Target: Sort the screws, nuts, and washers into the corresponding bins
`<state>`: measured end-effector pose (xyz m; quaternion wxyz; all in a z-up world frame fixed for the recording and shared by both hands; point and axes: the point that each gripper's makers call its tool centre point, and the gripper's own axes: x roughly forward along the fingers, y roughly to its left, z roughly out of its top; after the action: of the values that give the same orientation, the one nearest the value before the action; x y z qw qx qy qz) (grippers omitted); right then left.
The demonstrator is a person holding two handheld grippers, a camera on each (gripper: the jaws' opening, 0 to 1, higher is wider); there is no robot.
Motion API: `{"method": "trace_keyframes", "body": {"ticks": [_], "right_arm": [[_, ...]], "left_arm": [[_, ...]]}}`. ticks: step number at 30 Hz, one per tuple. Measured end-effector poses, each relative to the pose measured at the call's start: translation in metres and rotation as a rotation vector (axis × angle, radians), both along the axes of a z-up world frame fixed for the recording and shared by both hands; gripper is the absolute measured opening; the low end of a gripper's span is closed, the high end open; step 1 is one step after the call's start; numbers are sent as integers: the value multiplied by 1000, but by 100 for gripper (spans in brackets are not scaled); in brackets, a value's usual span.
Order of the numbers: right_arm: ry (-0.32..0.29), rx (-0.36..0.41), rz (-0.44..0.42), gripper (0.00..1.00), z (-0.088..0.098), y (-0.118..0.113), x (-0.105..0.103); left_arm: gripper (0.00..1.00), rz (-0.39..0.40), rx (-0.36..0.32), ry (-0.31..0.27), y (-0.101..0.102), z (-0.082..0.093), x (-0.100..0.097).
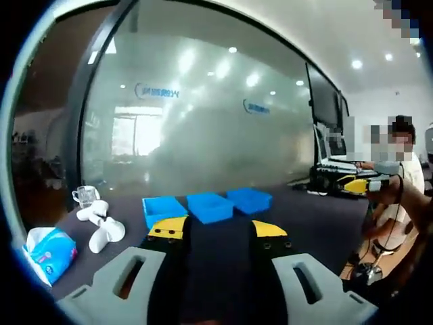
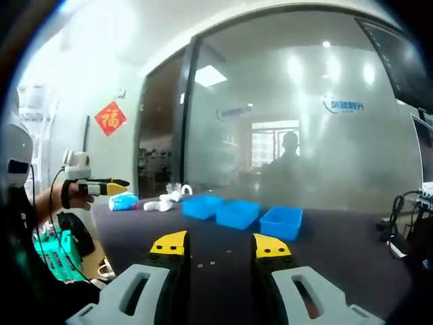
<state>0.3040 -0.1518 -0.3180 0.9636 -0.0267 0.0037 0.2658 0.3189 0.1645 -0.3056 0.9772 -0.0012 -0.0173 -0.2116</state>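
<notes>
Three empty-looking blue bins stand in a row on the dark table: left bin, middle bin, right bin. My left gripper is open just short of them, with nothing between its yellow-tipped jaws. In the right gripper view the same bins lie further off. My right gripper is open over bare table. A few tiny pale specks, too small to identify, lie between its jaws. The right gripper shows at the table's right end, and the left gripper shows at the far left, held in a hand.
A tissue pack, white plastic pieces and a glass cup sit at the table's left end. Screens and cables crowd the right end. A frosted glass wall stands behind. A person is at the right.
</notes>
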Motion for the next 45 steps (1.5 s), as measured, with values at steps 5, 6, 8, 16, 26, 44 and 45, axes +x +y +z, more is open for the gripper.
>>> {"method": "trace_keyframes", "body": {"ticks": [5, 6, 8, 16, 26, 44, 45], "right_arm": [[3, -1, -6, 32, -1, -2, 1], [3, 0, -6, 32, -2, -2, 1], [2, 0, -9, 32, -2, -3, 1], [-3, 11, -15, 31, 1, -6, 1], [-2, 19, -12, 31, -1, -7, 1], [29, -8, 6, 31, -11, -2, 9], [30, -14, 9, 31, -11, -2, 10]], "left_arm": [[32, -5, -3, 0, -3, 0, -1], [32, -6, -1, 4, -4, -2, 0], [32, -6, 2, 10, -5, -4, 1], [32, -16, 2, 23, -9, -5, 4], [33, -28, 5, 58, -19, -16, 3], [36, -61, 5, 88, -19, -23, -2], [36, -67, 5, 92, -18, -23, -3]]}}
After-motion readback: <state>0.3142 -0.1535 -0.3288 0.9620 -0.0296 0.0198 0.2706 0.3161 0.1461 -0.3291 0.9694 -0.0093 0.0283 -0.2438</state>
